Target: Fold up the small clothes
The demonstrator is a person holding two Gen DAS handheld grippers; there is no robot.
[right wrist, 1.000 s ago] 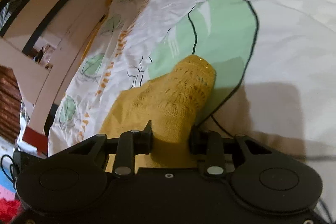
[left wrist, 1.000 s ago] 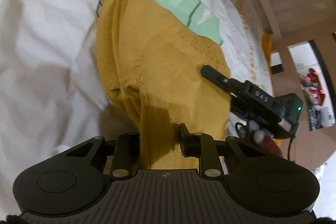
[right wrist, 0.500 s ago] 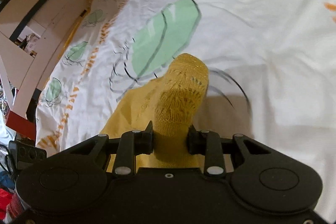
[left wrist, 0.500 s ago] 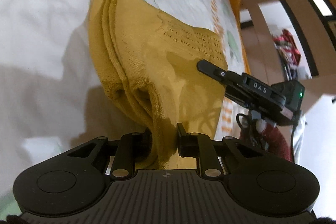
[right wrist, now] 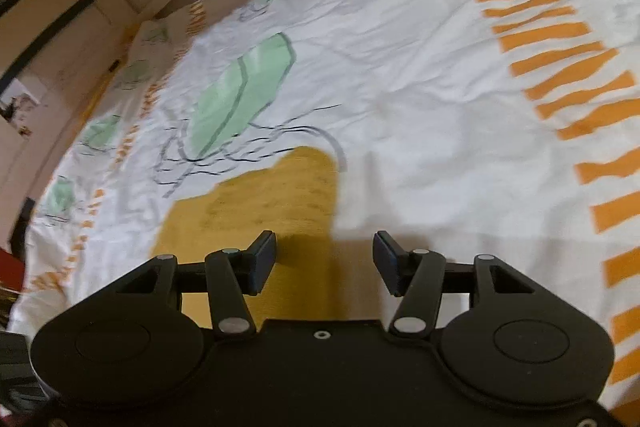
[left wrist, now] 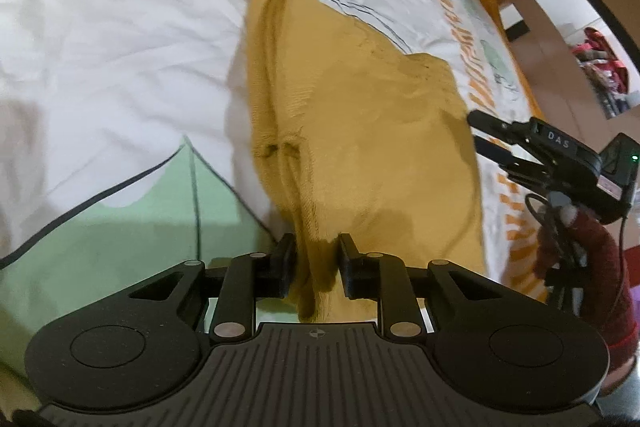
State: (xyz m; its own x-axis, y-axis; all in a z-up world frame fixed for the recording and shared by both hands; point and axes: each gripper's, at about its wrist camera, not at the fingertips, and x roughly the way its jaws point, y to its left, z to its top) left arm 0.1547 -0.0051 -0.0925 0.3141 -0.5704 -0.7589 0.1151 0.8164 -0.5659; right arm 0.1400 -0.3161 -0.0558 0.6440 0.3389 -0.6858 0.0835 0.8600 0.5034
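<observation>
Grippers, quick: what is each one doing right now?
Left gripper: closed on the folded mustard-yellow knitted garment.
Right gripper: open, holding nothing, above the garment's edge.

The only readable text was "DAS", in pale capitals on the black body of the right claw [left wrist: 486, 131], which showed at about three o'clock in the left wrist view. A small crosshair mark sat on the ribbed housing of the left claw [left wrist: 314, 255] at six o'clock. Nothing could be read in the right wrist view.
</observation>
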